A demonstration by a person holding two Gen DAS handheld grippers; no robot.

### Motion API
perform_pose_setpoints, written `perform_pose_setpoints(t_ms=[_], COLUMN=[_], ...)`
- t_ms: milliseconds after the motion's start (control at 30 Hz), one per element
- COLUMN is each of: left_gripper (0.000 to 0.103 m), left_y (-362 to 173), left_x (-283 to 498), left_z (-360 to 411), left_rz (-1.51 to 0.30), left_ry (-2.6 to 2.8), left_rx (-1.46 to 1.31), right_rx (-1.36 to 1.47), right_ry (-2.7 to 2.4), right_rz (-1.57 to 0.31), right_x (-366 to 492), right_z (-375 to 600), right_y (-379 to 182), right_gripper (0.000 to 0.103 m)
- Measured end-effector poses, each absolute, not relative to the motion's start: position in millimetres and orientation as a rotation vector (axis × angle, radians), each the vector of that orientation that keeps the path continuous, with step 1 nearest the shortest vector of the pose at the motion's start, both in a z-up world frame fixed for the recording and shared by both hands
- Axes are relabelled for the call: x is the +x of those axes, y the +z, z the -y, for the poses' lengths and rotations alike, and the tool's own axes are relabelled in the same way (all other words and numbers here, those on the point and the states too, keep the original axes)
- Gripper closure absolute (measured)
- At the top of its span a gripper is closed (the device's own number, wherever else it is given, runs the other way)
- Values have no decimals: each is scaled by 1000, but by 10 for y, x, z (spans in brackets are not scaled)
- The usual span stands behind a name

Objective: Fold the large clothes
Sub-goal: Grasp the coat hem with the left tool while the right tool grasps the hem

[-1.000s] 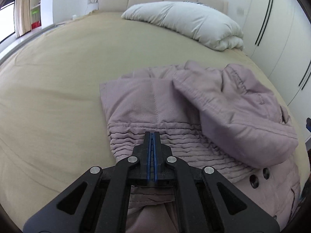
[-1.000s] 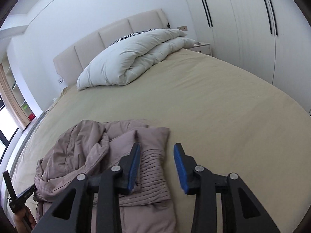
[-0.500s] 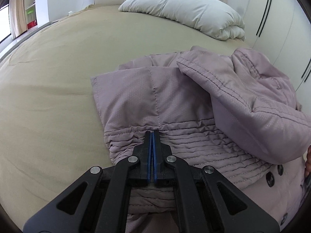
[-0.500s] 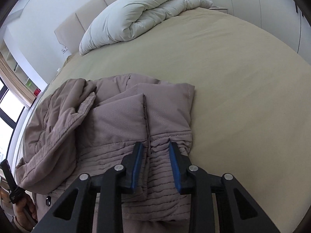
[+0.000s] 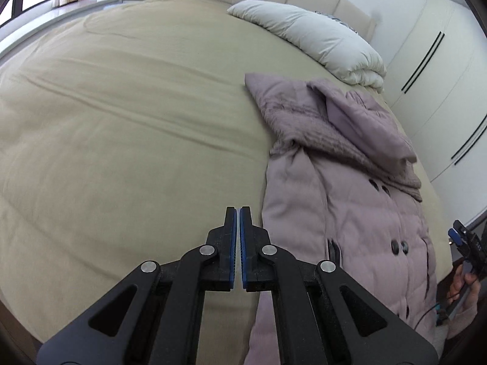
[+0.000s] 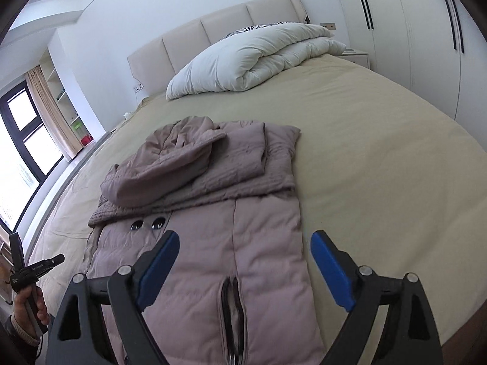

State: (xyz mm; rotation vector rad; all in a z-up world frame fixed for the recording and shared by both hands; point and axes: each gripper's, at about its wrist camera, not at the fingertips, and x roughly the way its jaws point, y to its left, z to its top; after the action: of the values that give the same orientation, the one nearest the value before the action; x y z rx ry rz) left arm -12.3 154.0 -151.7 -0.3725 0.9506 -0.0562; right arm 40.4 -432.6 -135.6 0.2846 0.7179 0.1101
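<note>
A mauve padded coat (image 6: 231,219) lies flat on the beige bed, sleeves and hood folded across its upper part. It also shows in the left wrist view (image 5: 350,188), to the right of my left gripper. My left gripper (image 5: 238,213) is shut and empty, over bare sheet beside the coat's left edge. My right gripper (image 6: 243,237) is wide open and empty, above the coat's lower body near the pocket zip (image 6: 232,307). My left gripper also appears at the left edge of the right wrist view (image 6: 33,270).
The beige bed sheet (image 5: 121,121) spreads to the left of the coat. A folded white duvet (image 6: 252,57) lies at the headboard. White wardrobes (image 6: 426,30) stand to the right. The bed's near edge is just below the grippers.
Both grippers let go of the ribbed sleeve part and drew back toward the bed's foot. The right gripper opened wide. The left swung off to the coat's left side.
</note>
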Motion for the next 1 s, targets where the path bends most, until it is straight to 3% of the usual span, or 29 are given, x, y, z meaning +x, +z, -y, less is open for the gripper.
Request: perform_pose_setpoints(t_ms=[400, 667, 733, 833, 900, 1000], left_gripper=[98, 97, 92, 74, 55, 53], left_y=[-1854, -1964, -1963, -1967, -1966, -1935], left_x=[-1419, -1680, -1748, -1795, -1837, -1875], left_z=[-1352, -1310, -1312, -1373, -1429, -1478], left_rz=[-1172, -1249, -1252, -1256, -1253, -1243], left_ry=[-149, -172, -172, -147, -123, -121], left_rx=[-376, -409, -416, -448, -461, -483], right_rx=[454, 585, 590, 603, 596, 591], right_ry=[109, 142, 143, 152, 159, 163], right_rz=[-893, -951, -948, -944, -942, -946], right_x=[-738, -1115, -1159, -1179, -1164, -1164], right_z=[4843, 4972, 4967, 4949, 4924, 4918], right_y=[-1843, -2172, -2189, -2209, -2200, -2194], right_gripper=[12, 12, 12, 9, 8, 5])
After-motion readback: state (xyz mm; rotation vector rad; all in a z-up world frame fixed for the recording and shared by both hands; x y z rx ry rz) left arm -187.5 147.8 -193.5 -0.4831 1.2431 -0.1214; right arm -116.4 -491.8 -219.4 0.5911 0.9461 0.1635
